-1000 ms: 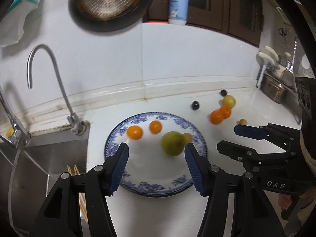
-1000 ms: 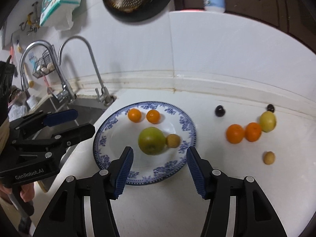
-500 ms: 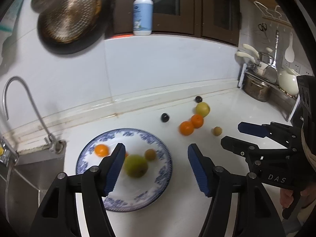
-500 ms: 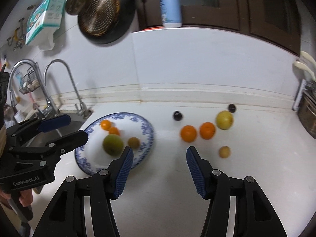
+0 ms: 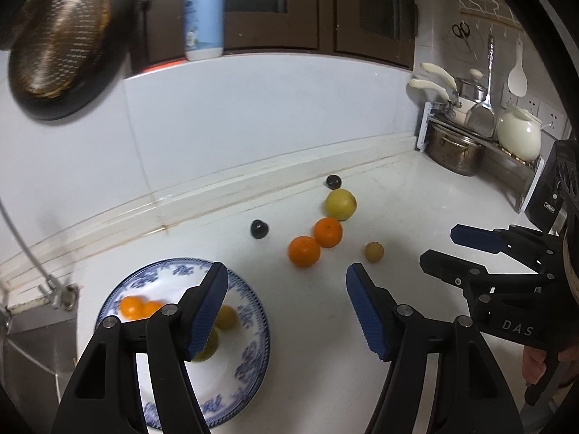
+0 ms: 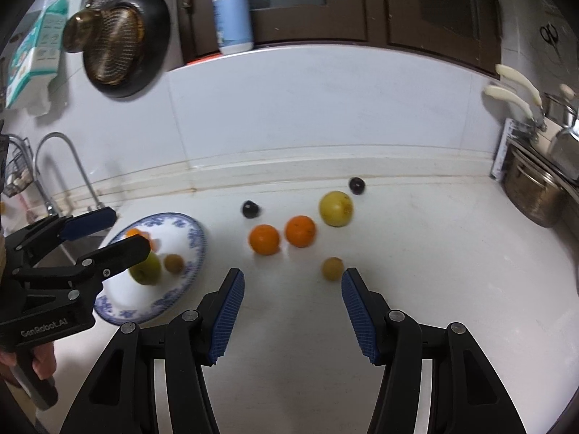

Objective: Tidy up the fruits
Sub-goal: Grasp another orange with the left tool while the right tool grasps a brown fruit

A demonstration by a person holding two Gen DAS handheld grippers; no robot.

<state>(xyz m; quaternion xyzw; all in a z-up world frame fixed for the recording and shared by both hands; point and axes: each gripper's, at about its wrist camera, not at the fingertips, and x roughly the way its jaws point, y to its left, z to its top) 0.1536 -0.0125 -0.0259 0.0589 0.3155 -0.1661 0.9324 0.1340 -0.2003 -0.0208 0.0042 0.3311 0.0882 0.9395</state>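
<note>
Six fruits lie loose on the counter [image 6: 416,289] right of our plate [image 6: 197,238], which carries four. Both our left gripper [image 5: 286,307] and right gripper [image 6: 291,302] stand apart, empty. Next we judge the small brown fruit [image 6: 332,268], nearest the right gripper, needs grasping.

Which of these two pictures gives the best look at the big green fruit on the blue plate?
The right wrist view: the green fruit shows mostly whole on the plate, only partly covered. In the left wrist view it is mostly hidden behind a gripper finger.

right tongs [image 6: 291,302] agape, empty | small brown fruit [image 6: 332,268] just ahead | two oranges [image 6: 264,239] beyond
</note>
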